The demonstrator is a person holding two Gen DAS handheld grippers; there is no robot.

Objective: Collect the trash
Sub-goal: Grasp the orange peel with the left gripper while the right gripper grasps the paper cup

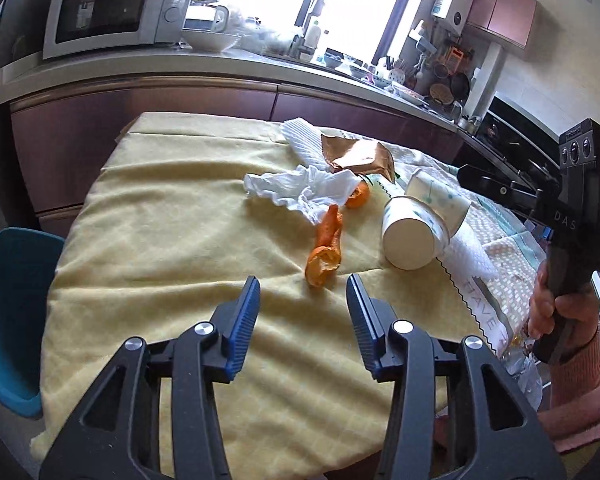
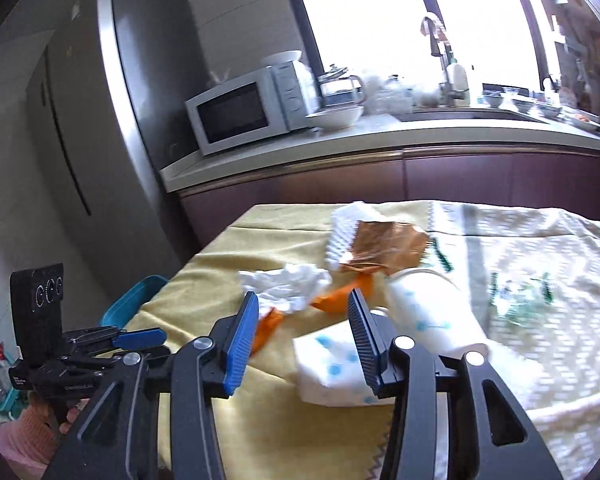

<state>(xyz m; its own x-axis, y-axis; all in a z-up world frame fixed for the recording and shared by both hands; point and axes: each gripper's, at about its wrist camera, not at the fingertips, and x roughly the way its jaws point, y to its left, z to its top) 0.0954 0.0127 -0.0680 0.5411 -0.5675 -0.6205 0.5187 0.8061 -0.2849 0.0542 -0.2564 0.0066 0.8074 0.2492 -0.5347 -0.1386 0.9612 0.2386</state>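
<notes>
Trash lies on a yellow tablecloth point(image 1: 160, 240): orange peel point(image 1: 326, 248), a crumpled white tissue point(image 1: 300, 190), a copper foil wrapper point(image 1: 360, 156), white ribbed paper point(image 1: 304, 138) and two paper cups on their sides point(image 1: 414, 236) point(image 1: 440, 196). My left gripper point(image 1: 303, 300) is open and empty, just short of the peel. My right gripper point(image 2: 303, 316) is open and empty, above the peel point(image 2: 332, 300), the tissue point(image 2: 292, 284) and a flattened dotted cup point(image 2: 332, 368); another cup point(image 2: 428, 312) lies at its right. The right gripper's body point(image 1: 572, 208) shows in the left view.
A teal bin point(image 1: 8, 292) stands at the table's left edge, also in the right wrist view point(image 2: 132, 304). A counter with a microwave point(image 1: 116, 12) and dishes runs behind the table. A patterned cloth point(image 2: 540, 280) covers the table's right part. A fridge point(image 2: 112, 120) stands far left.
</notes>
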